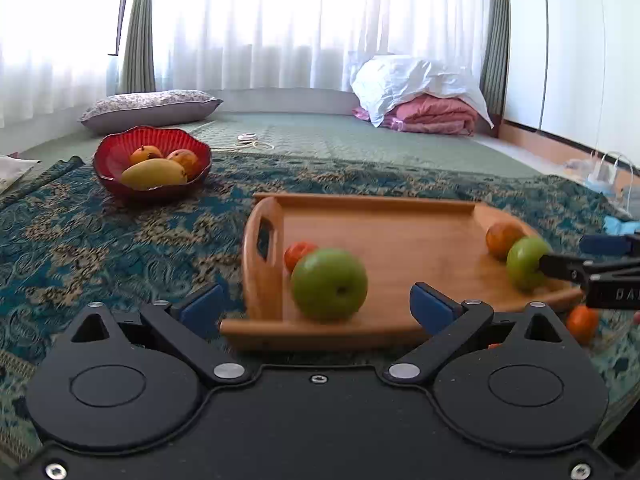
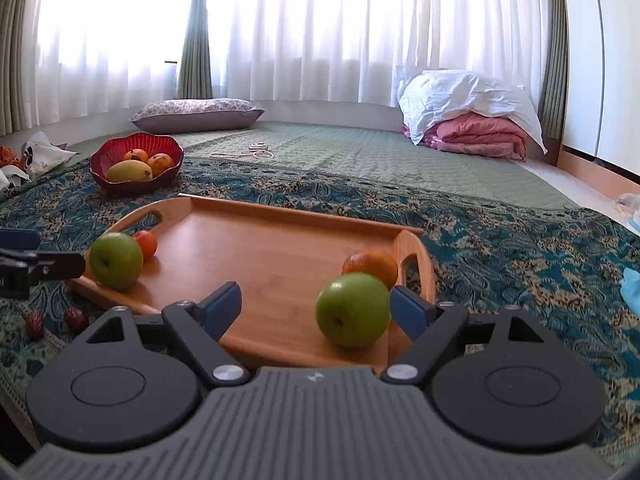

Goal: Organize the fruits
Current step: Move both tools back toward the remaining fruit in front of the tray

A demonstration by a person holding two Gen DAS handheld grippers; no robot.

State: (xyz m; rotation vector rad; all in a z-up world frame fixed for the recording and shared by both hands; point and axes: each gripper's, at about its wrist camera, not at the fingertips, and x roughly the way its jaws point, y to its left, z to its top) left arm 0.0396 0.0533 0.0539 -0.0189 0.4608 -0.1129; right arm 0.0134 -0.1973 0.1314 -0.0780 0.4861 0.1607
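Note:
A wooden tray (image 1: 400, 240) (image 2: 260, 248) lies on the patterned rug. At its left end sit a green apple (image 1: 329, 284) (image 2: 115, 261) and a small red-orange fruit (image 1: 298, 254) (image 2: 146, 243). At its right end sit a second green apple (image 1: 526, 262) (image 2: 353, 310) and an orange (image 1: 502, 239) (image 2: 372, 265). My left gripper (image 1: 318, 306) is open, with the first apple between its fingers, not gripped. My right gripper (image 2: 316, 308) is open, its right finger close beside the second apple. A red bowl (image 1: 116, 152) (image 2: 100, 160) holds three mangoes (image 1: 154, 173) (image 2: 130, 171).
A small orange fruit (image 1: 582, 322) lies on the rug beside the tray. Two dark red fruits (image 2: 56, 322) lie on the rug by the tray's left end. Behind are a pillow (image 1: 148, 108), folded pink bedding (image 1: 432, 114), a cord (image 2: 248, 154) and curtains.

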